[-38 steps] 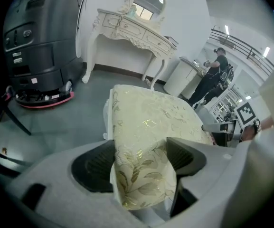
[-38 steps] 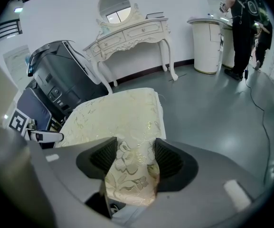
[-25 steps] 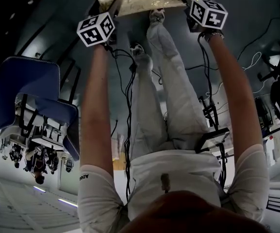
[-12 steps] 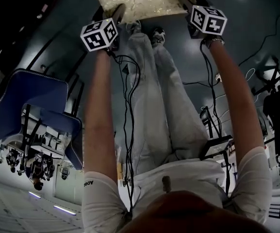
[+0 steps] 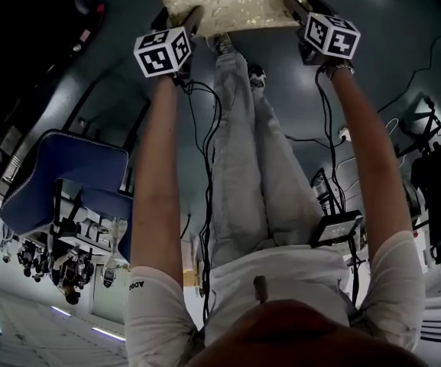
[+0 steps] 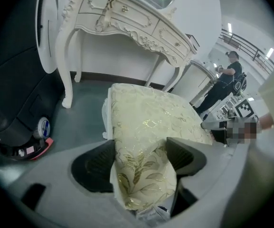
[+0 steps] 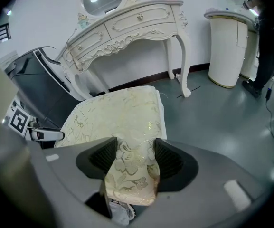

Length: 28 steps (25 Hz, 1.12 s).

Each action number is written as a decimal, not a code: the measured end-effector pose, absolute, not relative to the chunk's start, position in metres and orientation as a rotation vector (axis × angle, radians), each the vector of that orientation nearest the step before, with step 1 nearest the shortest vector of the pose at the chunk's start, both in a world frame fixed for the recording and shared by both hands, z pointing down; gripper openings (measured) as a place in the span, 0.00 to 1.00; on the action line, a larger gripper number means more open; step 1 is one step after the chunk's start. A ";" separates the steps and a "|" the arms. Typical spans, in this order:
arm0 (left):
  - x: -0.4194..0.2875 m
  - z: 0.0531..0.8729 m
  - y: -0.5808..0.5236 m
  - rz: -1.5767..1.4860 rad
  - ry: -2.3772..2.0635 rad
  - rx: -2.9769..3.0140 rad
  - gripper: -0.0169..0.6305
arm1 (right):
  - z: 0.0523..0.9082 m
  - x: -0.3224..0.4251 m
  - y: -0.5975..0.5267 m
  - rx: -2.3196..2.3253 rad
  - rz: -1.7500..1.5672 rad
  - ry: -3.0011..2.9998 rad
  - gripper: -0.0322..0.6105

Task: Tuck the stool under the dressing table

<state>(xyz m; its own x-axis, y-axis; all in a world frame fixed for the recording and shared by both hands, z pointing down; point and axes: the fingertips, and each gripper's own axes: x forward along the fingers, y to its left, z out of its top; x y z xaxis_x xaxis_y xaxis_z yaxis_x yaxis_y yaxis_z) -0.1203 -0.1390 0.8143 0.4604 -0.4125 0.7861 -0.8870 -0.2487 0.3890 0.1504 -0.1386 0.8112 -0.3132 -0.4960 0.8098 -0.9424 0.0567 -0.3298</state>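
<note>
The stool (image 5: pixel 231 2) sits at the top centre of the frame, with only its cream seat cushion with a gold leaf pattern in view. The left gripper (image 5: pixel 187 20) meets the cushion's lower left corner and the right gripper (image 5: pixel 297 8) its lower right corner, each with a black-and-white marker cube just below. Bare forearms run down the frame from both. Between them are light trousers (image 5: pixel 243 167) over the dark grey floor (image 5: pixel 388 44). A blue chair (image 5: pixel 67 178) stands at left. A black box (image 5: pixel 336 228) sits at the waist, and black cables (image 5: pixel 205 144) trail down from the left gripper.
</note>
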 end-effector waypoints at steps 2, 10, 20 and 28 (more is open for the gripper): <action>-0.122 0.815 -0.158 0.700 -1.090 1.846 0.57 | 0.812 0.148 -0.157 1.444 1.183 -1.840 0.47; -0.118 0.817 -0.226 0.692 -1.079 1.887 0.57 | 0.814 0.151 -0.218 1.419 1.249 -1.768 0.47; -0.117 0.813 -0.258 0.677 -1.117 1.886 0.58 | 0.810 0.153 -0.258 1.372 1.224 -1.776 0.47; -0.115 0.814 -0.312 0.695 -1.116 1.841 0.58 | 0.809 0.154 -0.318 1.396 1.187 -1.836 0.47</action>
